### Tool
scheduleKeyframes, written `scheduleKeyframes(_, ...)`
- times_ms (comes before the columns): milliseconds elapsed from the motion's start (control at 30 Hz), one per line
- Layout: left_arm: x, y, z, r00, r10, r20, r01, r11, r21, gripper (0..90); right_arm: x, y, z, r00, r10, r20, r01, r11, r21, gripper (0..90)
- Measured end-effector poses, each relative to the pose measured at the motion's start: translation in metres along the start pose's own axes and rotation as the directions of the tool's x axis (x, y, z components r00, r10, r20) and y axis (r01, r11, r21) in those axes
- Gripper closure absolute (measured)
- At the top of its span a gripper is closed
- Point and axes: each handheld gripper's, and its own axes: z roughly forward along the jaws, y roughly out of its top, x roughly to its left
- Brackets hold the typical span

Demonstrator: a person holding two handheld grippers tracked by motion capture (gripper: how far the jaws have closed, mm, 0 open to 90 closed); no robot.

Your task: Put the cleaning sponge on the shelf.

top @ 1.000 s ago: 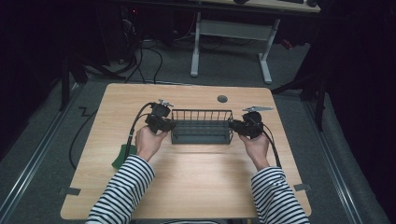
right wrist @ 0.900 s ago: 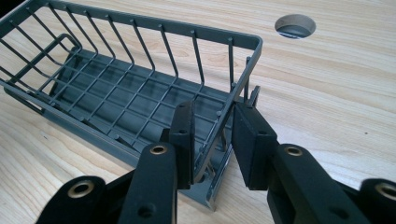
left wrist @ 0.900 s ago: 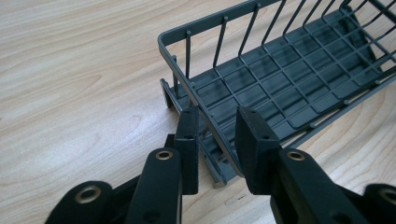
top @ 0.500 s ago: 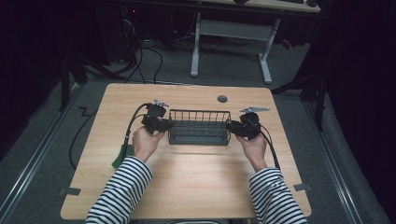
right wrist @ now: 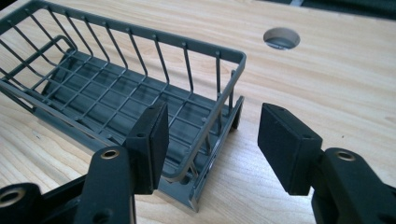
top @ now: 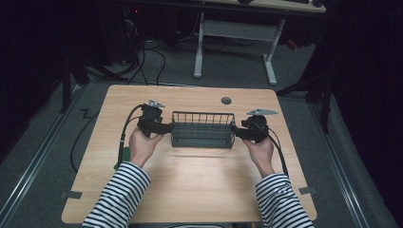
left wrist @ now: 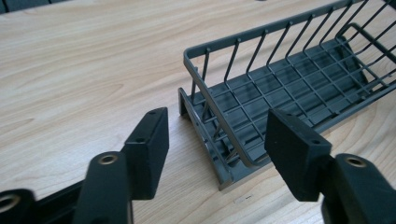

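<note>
Wire basket set flat on the table, near its middle, long axis running across between the two hands. Empty, as far as the gripper views reveal: bare grid floor, slanted wire walls, solid grey rim.

Left gripper stationed at the basket's left end, right gripper at the right end. Both held roughly level and pointed inward at each other along the basket's length, presumably because a long, light rack carried by one end would tip, whereas opposed holds at both ends keep it level.

Left gripper view: fingers spread apart, having just been opening, with the basket's end rim in the gap between them but no pad pressing on the wire. Clear space visible on both sides of the rim.

Right gripper view: fingers likewise parted, having just been opening. Basket corner lying between them, close to the left pad, well clear of the right pad; no grip.

Judged state: basket released and resting on its own base, both ends freed together so that neither side drags or lifts it. Hands behind the grippers resting low on the table, cables trailing back toward the person.

Caution for any withdrawal: rim wire still inside both gaps; a sideways pull could catch it and shift the basket.
</note>
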Motion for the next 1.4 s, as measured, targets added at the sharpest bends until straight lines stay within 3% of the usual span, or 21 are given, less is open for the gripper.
scheduleKeyframes(200,0.003,-0.007,-0.018,1.0000,-0.004,0.009,0.004,0.9991,-0.042,36.5,0.000,0.000,-0.009,1.0000,0.002,-0.002,-0.002,1.000,-0.017,43.0)
scheduleKeyframes(400,0.006,-0.018,-0.030,0.9998,0.001,0.020,0.000,0.9984,-0.057,35.4,-0.003,-0.015,-0.027,0.9998,0.014,-0.012,-0.015,0.998,-0.059,44.5)
scheduleKeyframes(633,0.010,-0.031,-0.046,0.9997,-0.005,0.022,0.007,0.9970,-0.077,34.7,-0.009,-0.033,-0.044,0.9996,0.024,-0.013,-0.025,0.998,-0.066,44.6)
scheduleKeyframes(867,0.012,-0.047,-0.055,0.9999,0.000,0.012,0.001,0.9976,-0.069,33.0,-0.012,-0.059,-0.056,1.0000,0.009,0.000,-0.009,0.998,-0.059,45.2)
scheduleKeyframes(1233,0.016,-0.069,-0.063,0.9998,-0.016,0.007,0.016,0.9983,-0.056,29.1,-0.021,-0.123,-0.061,0.9974,0.049,0.053,-0.048,0.999,-0.023,45.1)
scheduleKeyframes(1400,0.019,-0.079,-0.064,0.9997,-0.025,-0.003,0.025,0.9988,-0.043,27.2,-0.024,-0.139,-0.059,0.9949,0.068,0.075,-0.067,0.998,-0.008,44.8)
